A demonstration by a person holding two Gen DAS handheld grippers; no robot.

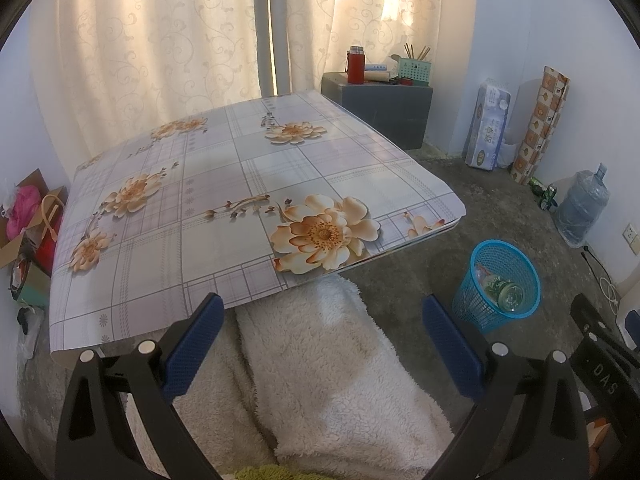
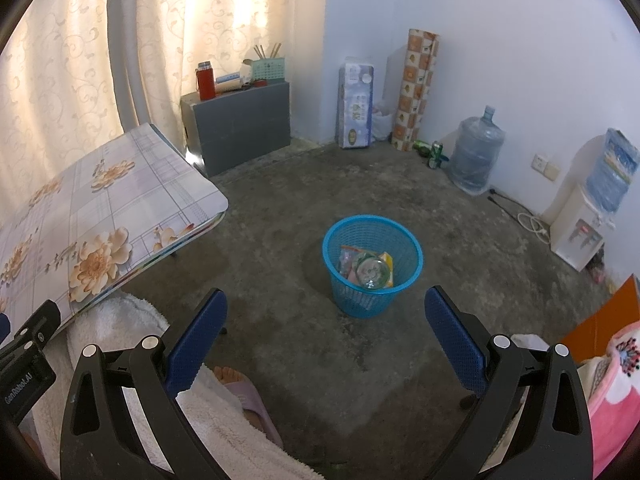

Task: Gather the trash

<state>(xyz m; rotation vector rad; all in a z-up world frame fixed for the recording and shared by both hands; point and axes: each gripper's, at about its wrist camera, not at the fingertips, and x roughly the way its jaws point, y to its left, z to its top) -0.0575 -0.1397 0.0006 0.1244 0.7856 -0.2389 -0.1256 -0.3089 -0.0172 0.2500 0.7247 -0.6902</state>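
Observation:
A blue mesh waste basket [image 2: 335,240] stands on the concrete floor, also in the left wrist view as the basket [image 1: 528,276] at the right of the table. Inside it lie a clear plastic bottle [image 2: 372,270], a yellow wrapper [image 2: 387,258] and a clear bag [image 2: 347,258]. My right gripper [image 2: 326,320] hangs open above the floor, short of the basket, with nothing between its blue pads. My left gripper [image 1: 322,332] is open too, over a white fleece-covered lap, near the table's front edge. The flower-patterned tabletop [image 1: 224,184] carries no loose items.
A grey box [image 2: 244,120] with a red flask [image 2: 206,82] sits by the curtain. Tissue pack [image 2: 356,106], rolled mat [image 2: 416,88], green cans [image 2: 434,152], water jug [image 2: 476,152] and dispenser [image 2: 580,232] line the wall. A person's sandalled foot [image 2: 240,388] rests on the floor.

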